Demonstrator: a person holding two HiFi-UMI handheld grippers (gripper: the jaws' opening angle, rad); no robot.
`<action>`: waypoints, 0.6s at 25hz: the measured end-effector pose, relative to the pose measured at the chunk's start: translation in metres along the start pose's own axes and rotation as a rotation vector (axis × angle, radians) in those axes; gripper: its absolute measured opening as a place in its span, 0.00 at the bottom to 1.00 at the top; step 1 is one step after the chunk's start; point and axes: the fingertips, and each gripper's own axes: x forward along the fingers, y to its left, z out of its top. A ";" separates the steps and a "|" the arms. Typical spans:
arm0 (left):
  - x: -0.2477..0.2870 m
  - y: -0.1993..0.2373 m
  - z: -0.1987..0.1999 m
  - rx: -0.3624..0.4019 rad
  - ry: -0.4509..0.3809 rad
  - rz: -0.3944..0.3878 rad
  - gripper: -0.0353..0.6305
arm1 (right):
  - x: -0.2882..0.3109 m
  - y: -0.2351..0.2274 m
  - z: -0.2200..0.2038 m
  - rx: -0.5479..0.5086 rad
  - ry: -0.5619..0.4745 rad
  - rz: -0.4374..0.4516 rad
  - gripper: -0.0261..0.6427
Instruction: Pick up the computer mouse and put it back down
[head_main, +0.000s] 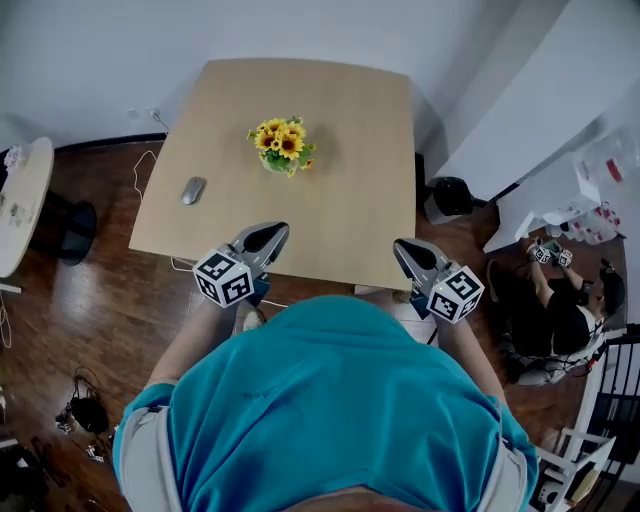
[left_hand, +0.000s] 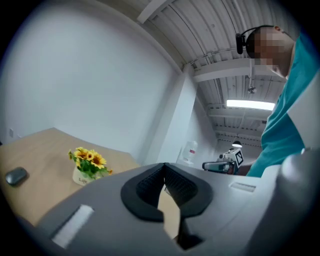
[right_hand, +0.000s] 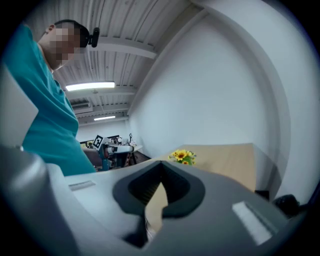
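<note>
None of it looks done: the computer mouse (head_main: 193, 190) lies ahead-left of the left gripper (head_main: 268, 232), well apart. That one and the right gripper (head_main: 405, 248) are closed, empty (lift and set-down remain)

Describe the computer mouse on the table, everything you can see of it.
The computer mouse is a small oval with a smooth, silvery grey shell, plastic by the look of it. It lies flat, domed side up, on the light wooden table, near that table's left edge in the head view, left of the sunflower pot and clear of it. No cord can be made out on it. Only the tabletop touches it.
</note>
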 end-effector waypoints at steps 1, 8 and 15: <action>0.016 -0.019 -0.006 -0.018 -0.010 0.012 0.06 | -0.024 -0.013 -0.003 -0.002 0.010 0.005 0.04; 0.068 -0.114 -0.021 -0.013 0.025 0.035 0.06 | -0.131 -0.060 -0.021 0.060 0.040 0.009 0.04; 0.055 -0.123 -0.027 -0.027 0.013 0.006 0.06 | -0.135 -0.042 -0.016 0.036 0.036 -0.009 0.04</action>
